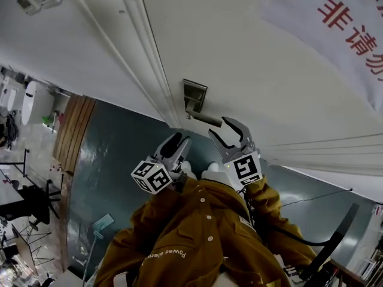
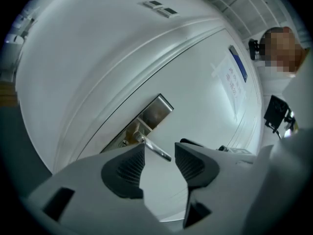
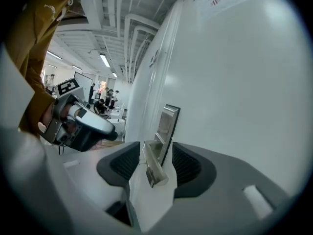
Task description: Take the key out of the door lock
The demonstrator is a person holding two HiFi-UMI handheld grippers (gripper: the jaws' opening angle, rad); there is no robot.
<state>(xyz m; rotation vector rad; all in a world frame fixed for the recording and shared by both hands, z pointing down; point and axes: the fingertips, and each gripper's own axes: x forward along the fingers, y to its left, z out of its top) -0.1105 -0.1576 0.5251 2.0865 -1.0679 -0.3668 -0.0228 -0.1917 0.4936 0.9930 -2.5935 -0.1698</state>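
On the white door (image 1: 251, 58) sits a tall brushed-metal lock plate (image 1: 194, 95) with a slim silver lever handle (image 1: 203, 118) standing out from it. Both tools are raised close in front of it.

The left hand-held gripper (image 1: 181, 140) is held about level, just short of the plate. In the left gripper view its jaws (image 2: 160, 152) stand wide apart with nothing gripped. The lever (image 2: 149, 143) and the plate (image 2: 154, 110) show beyond the gap. A small round lock cylinder (image 2: 125, 142) sits on the plate below the lever's root. The key itself is too small to make out there.

The right hand-held gripper (image 1: 217, 125) tilts slightly downward, its tips right beside the free end of the lever. In the right gripper view its jaws (image 3: 156, 151) are also spread wide. The lever (image 3: 152, 165) appears in the gap, clear of both ribbed pads, with the plate (image 3: 168, 124) behind it. The left tool (image 3: 80, 121) shows off to the side there.

A white paper notice with red characters (image 1: 335, 17) hangs on the door, well away from the lock. The person's mustard-brown jacket sleeves (image 1: 197, 232) fill the lower part of the head view, above a dark teal floor (image 1: 114, 160).
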